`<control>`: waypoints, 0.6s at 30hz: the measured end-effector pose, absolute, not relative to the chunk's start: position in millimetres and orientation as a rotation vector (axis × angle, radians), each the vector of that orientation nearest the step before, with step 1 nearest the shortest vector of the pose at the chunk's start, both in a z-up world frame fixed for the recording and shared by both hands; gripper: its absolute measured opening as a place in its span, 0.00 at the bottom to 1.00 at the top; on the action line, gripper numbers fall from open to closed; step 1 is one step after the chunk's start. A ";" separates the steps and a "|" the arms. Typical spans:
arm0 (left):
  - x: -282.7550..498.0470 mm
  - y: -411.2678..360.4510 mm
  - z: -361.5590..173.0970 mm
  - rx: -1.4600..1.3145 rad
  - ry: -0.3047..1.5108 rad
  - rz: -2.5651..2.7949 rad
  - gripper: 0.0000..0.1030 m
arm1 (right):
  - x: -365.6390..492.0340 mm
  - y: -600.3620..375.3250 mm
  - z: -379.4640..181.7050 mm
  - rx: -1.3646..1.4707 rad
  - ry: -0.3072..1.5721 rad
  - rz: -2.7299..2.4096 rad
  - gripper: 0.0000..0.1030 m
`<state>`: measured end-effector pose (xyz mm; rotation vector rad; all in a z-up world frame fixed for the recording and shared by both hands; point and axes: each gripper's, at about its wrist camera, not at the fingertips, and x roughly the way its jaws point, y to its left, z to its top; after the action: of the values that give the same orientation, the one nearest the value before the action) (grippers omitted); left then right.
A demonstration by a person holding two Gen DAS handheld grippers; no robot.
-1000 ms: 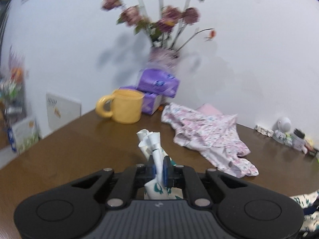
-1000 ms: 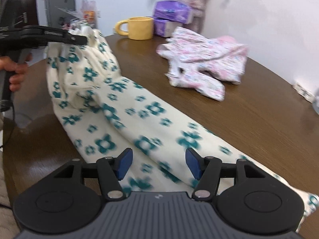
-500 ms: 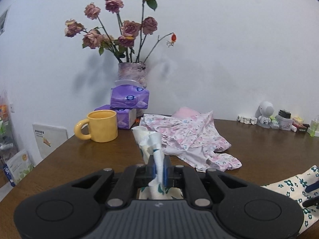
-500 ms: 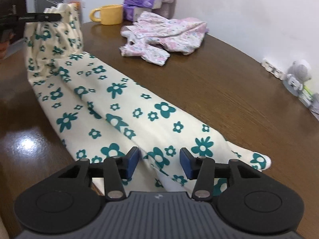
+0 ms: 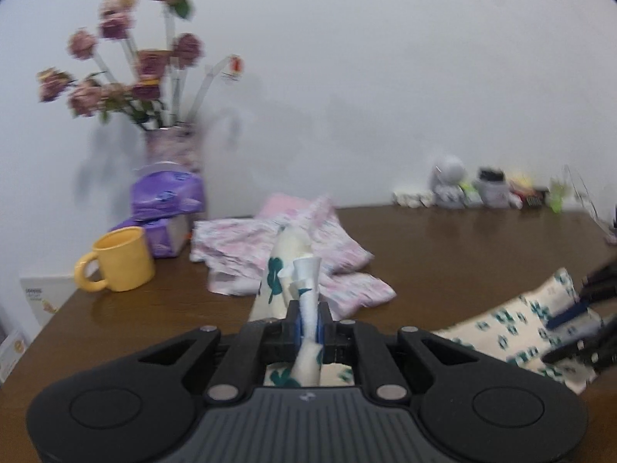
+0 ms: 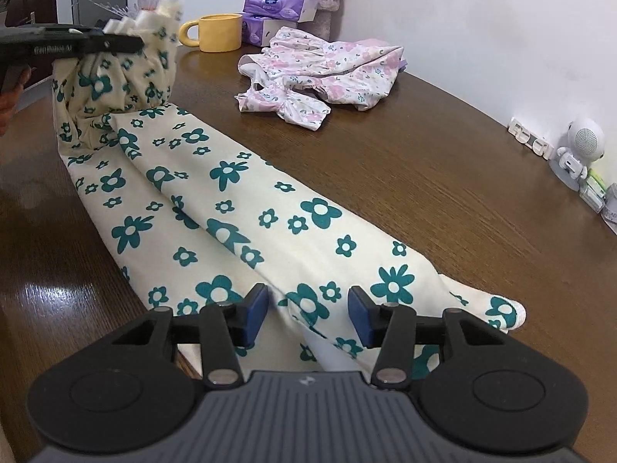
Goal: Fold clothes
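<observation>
Left hand-held gripper (image 5: 307, 326): you clamp the bunched end of the cream floral trousers (image 6: 231, 208), lifted off the counter (image 6: 443, 177).
Right hand-held gripper (image 6: 307, 314): you hold it wide apart, empty, over the trouser hem.

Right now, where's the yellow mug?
Right wrist view, far left: yellow mug on the table, beside purple tissue packs, left of the pink garment.

Black hand-held gripper (image 6: 307, 314), blue pads (image 6: 254, 310), silver screws.
</observation>
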<state>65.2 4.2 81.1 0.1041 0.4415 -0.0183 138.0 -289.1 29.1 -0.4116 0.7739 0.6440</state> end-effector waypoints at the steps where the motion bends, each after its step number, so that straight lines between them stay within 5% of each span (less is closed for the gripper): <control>1: 67.1 -2.9 76.8 0.115 0.453 -0.024 0.06 | 137.7 -289.0 29.1 -0.414 0.772 0.644 0.45; 14: 91.2 -52.7 37.6 0.199 0.630 -0.057 0.07 | 132.5 -294.2 27.5 -0.414 0.733 0.672 0.46; 18: 93.4 -56.8 39.8 0.165 0.656 -0.092 0.14 | 132.5 -295.3 27.2 -0.412 0.731 0.677 0.46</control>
<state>93.4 -56.8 39.8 0.1647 0.6560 -0.0917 132.5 -295.3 27.2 -0.4118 0.7312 0.6767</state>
